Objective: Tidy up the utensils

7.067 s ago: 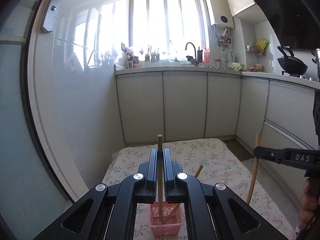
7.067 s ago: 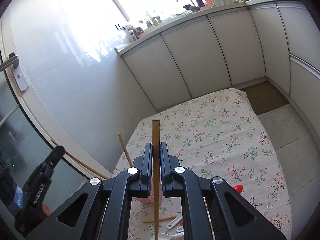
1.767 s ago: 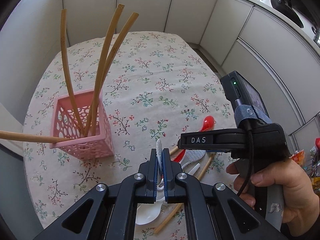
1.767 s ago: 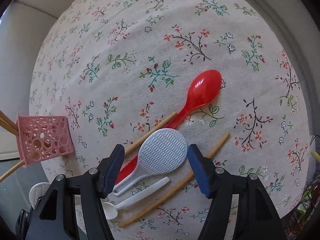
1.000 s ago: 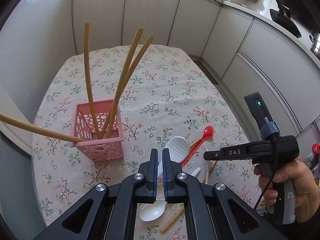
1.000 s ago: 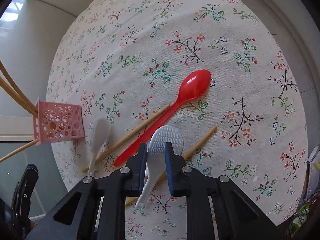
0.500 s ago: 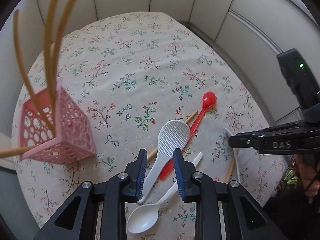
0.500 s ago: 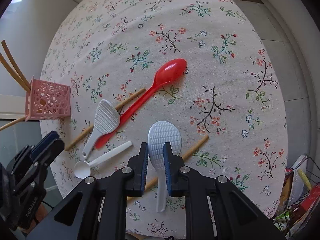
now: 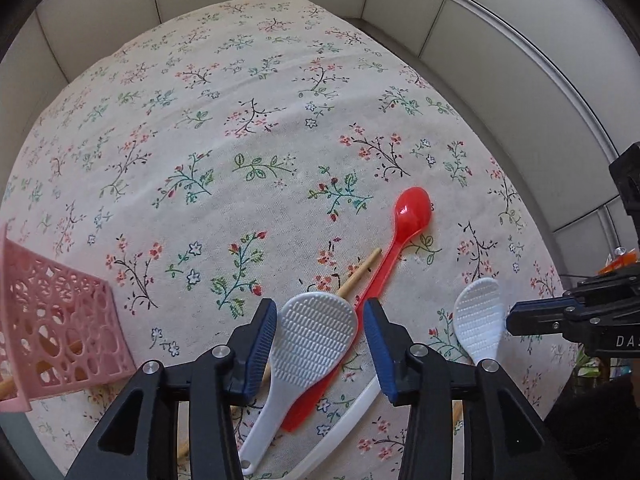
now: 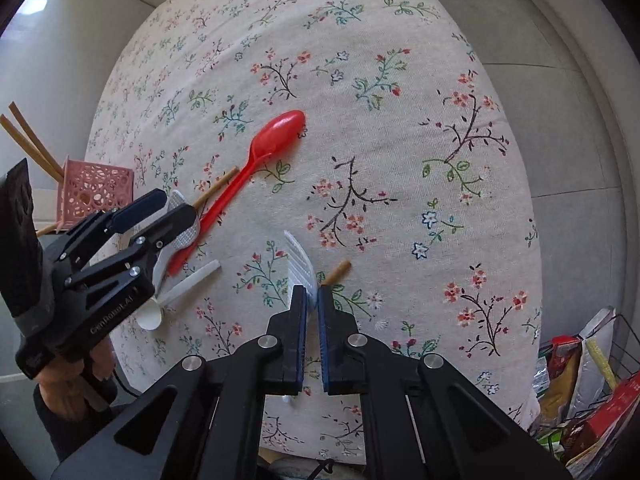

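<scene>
The right hand-held gripper (image 10: 312,316) is clenched on a white rice paddle (image 10: 299,263), which is lifted off the surface (image 10: 400,160) and turned edge-on in the right wrist view. The left hand-held gripper (image 9: 320,344) is released, its jaws wide apart on either side of a second paddle (image 9: 310,340) that lies flat with its handle toward the camera. The step in hand looks like gathering the paddles — one taken, one about to be.

Next, the left jaws likely need to come down and close on the paddle's neck or handle, narrower than the head they straddle now. In the way: the red spoon (image 9: 394,240) lies just beside it, its handle partly under the paddle, and a chopstick (image 9: 358,274) passes beneath both, so a careless pinch could catch them too. A white spoon (image 10: 180,294) lies near, right of the paddle in the left view, and another chopstick (image 10: 338,271) shows just past the right fingers.

Farther left stands the pink basket (image 9: 52,332), chopsticks already in it — the probable place for both paddles. The far surface is bare floral cloth.
</scene>
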`<state>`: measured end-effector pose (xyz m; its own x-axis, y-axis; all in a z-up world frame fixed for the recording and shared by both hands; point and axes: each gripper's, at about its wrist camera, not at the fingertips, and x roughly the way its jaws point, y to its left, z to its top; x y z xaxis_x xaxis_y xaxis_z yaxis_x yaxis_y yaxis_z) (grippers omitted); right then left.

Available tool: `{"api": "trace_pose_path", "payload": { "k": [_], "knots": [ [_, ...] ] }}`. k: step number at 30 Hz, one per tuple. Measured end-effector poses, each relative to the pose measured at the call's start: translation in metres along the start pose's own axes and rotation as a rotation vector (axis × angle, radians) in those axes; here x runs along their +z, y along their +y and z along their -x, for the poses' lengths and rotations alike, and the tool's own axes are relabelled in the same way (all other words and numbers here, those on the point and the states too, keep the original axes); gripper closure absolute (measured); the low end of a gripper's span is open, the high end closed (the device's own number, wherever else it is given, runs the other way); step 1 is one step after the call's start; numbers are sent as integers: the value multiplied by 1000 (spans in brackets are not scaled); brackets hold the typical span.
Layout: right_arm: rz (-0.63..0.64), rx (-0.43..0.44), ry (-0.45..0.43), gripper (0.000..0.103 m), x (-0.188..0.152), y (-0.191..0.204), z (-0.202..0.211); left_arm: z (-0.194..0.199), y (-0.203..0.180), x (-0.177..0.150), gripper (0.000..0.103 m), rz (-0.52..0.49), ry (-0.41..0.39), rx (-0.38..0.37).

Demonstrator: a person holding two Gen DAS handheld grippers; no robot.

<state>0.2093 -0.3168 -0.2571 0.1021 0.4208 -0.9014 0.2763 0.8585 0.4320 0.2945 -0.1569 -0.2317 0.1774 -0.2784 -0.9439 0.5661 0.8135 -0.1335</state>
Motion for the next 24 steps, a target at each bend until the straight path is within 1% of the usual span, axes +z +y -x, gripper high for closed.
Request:
{"api": "trace_pose_path", "payload": {
  "k": [3, 5, 6, 8, 10, 11, 13, 14, 16, 18, 20, 21, 22, 23, 24],
  "knots": [
    [-10, 98, 32, 97, 1, -7, -3, -3, 3, -1, 58, 0, 12, -21],
    [-16, 120, 47, 97, 2, -7, -6, -2, 4, -3, 59, -4, 15, -33],
    [-18, 117, 44, 96, 3, -7, -6, -2, 4, -3, 59, -11, 19, -31],
    [-14, 108, 33, 93, 4, -4, -5, -2, 1, -4, 58, -23, 35, -1],
    [2, 96, 9, 89, 6, 2, -2, 3, -6, -9, 57, -64, 24, 13],
    [16, 87, -4, 86, 7, 6, 0, 5, -10, -9, 56, -88, 19, 16],
    [43, 56, -26, 67, 8, 13, 2, 5, -20, -11, 51, -130, 7, 27],
    [51, 41, -34, 65, 9, 16, 3, 4, -23, -11, 51, -144, 4, 41],
    [56, 13, -46, 64, 10, 18, 3, -4, -28, -9, 51, -160, 10, 84],
    [52, 6, -50, 64, 11, 17, 3, -12, -29, -7, 51, -163, 16, 121],
    [48, 1, -45, 64, 12, 16, 2, -17, -28, -6, 52, -156, 24, 129],
    [50, -7, -43, 64, 12, 16, 1, -17, -28, -6, 54, -150, 18, 124],
    [55, -21, -41, 64, 12, 16, -1, -16, -27, -5, 65, -144, 13, 127],
    [60, -31, -39, 64, 12, 17, -2, -13, -25, -4, 70, -134, 9, 127],
    [66, -36, -37, 64, 12, 16, -2, -10, -21, -4, 77, -114, 3, 116]
  ]
}}
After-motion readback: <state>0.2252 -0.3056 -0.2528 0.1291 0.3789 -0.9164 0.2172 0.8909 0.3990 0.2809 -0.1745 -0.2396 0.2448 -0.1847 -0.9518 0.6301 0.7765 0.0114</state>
